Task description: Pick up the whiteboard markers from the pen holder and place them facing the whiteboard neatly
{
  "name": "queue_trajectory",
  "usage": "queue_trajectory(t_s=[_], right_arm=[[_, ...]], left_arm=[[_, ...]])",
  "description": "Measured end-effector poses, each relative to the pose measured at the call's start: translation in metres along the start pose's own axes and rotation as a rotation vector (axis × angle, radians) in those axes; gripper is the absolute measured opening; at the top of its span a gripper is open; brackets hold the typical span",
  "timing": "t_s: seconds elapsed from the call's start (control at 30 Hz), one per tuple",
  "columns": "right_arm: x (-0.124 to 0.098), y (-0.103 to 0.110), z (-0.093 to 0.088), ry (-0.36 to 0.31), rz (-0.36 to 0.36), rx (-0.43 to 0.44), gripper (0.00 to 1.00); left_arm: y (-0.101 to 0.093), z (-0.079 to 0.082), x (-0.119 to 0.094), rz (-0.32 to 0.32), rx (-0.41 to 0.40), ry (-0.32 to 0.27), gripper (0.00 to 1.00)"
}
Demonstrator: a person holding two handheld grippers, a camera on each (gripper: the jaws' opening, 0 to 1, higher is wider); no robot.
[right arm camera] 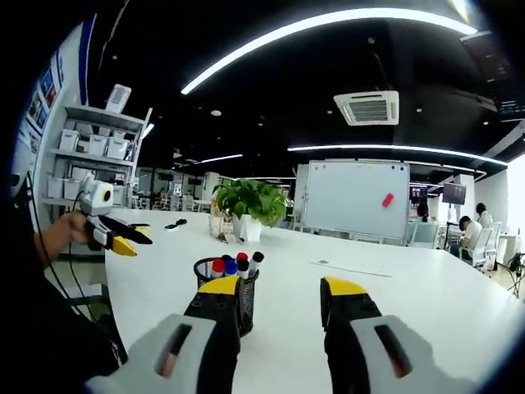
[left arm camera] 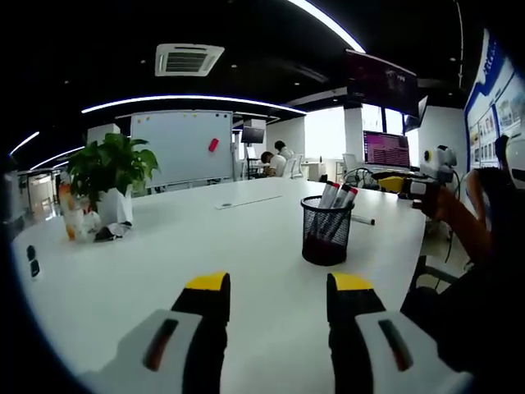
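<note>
Item: pen holder [left arm camera: 326, 231] with markers [left arm camera: 337, 195] on table [left arm camera: 205, 238]; we hold left hand-held gripper [left arm camera: 279, 297] and right hand-held gripper [right arm camera: 283, 300] released; step: approach; next: grasp 1 marker

Bright ceiling light strips [right arm camera: 328, 25] glare overhead; fisheye bends edges, slight softness.

We are in an open office meeting area. We see a long white conference table [left arm camera: 246, 238], a large white whiteboard on a stand [right arm camera: 355, 199], black ceiling with long strip lights [right arm camera: 328, 25], a square ceiling air-conditioner vent [left arm camera: 188, 59], wall screens [left arm camera: 385, 149], white storage shelves [right arm camera: 94, 156], and people seated at desks [left arm camera: 275, 162].
</note>
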State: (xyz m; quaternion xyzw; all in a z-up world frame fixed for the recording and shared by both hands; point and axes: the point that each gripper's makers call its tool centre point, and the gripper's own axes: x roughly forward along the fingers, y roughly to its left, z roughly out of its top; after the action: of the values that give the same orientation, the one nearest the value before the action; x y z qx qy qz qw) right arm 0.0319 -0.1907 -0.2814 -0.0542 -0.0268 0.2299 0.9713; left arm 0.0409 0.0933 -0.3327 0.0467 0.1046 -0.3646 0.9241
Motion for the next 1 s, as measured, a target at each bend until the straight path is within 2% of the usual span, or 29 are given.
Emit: queue_trajectory(t_s=[0.33,0.57,0.8,0.93,1.0], right_arm=[[0.007,0.017,-0.007,0.020,0.057,-0.016,0.30],[0.009,0.024,-0.011,0.030,0.082,-0.030,0.30],[0.010,0.036,-0.005,0.037,0.122,-0.062,0.31],[0.013,0.035,-0.006,0.044,0.106,-0.073,0.35],[0.014,0.035,-0.007,0.047,0.107,-0.062,0.32]], left_arm=[[0.003,0.000,-0.002,0.009,-0.001,-0.004,0.47],[-0.001,0.001,0.000,-0.004,-0.002,-0.004,0.47],[0.003,-0.003,-0.001,0.007,-0.009,0.001,0.46],[0.004,-0.003,-0.001,0.008,-0.012,-0.004,0.46],[0.003,-0.003,-0.001,0.004,-0.010,-0.004,0.46]])
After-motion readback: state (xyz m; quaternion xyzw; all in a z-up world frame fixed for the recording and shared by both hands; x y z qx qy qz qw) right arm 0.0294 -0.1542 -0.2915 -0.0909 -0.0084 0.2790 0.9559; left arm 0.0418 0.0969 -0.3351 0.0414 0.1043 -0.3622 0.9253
